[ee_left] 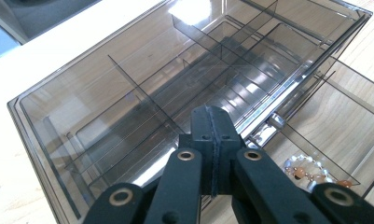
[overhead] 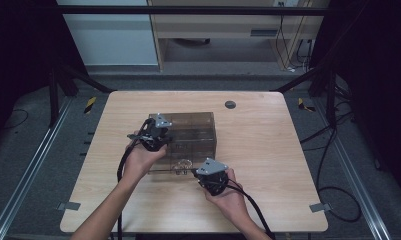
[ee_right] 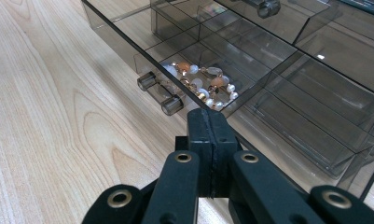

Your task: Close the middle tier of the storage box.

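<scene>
A smoky clear plastic drawer box (overhead: pixel 193 131) stands in the middle of the wooden table. Its lowest drawer (ee_right: pixel 250 88) is pulled out toward me, with a bead bracelet (ee_right: pixel 201 86) lying in the front compartment behind the drawer's clear bar handle (ee_right: pixel 159 93). My left gripper (ee_left: pixel 211 120) is shut with nothing in it, over the box's top left part (ee_left: pixel 128 88). My right gripper (ee_right: pixel 209 122) is shut and empty, just in front of the open drawer's front wall, right of the handle. The bracelet (ee_left: pixel 308 170) also lies at the lower right of the left gripper view.
The table (overhead: pixel 268 150) has bare wood to the right and left of the box and a round grey cable port (overhead: pixel 230 104) near its far edge. Black cables (overhead: pixel 338 150) trail on the floor at the right.
</scene>
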Motion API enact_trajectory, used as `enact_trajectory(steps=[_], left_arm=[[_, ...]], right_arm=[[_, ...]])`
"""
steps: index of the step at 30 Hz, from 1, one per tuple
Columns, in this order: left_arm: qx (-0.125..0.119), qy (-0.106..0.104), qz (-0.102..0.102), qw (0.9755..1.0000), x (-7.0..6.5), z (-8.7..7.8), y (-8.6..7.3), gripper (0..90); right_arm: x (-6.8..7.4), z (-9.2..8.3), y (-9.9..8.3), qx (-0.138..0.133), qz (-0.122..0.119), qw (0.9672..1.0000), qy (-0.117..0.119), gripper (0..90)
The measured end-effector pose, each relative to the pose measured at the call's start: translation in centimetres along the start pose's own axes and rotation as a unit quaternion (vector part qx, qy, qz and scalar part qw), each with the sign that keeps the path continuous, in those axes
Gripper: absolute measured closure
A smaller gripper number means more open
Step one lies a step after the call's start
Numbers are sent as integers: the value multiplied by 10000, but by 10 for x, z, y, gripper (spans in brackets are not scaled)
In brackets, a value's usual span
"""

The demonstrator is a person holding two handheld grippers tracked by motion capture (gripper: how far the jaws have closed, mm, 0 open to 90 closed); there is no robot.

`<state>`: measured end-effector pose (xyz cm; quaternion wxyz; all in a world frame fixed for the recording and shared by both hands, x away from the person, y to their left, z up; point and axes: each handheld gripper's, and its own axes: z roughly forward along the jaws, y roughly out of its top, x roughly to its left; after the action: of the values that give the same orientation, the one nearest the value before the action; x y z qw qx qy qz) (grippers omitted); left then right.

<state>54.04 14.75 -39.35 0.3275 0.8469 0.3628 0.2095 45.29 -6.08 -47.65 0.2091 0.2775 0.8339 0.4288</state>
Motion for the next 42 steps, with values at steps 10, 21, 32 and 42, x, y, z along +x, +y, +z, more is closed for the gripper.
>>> enact_trajectory(steps=[10,21,32,42], left_arm=[[31,-8,35,10000,0,0,1,896],[34,-12,52,10000,0,0,1,896],[28,-6,47,10000,0,0,1,896],[9,-3,25,10000,0,0,0,896]], right_arm=[[0,1,-1,-1,-22,10000,-11,900],[-5,7,-3,40,62,9999,-92,900],[-11,10,-3,36,119,9998,-143,900],[-15,12,2,40,173,9997,-176,900]])
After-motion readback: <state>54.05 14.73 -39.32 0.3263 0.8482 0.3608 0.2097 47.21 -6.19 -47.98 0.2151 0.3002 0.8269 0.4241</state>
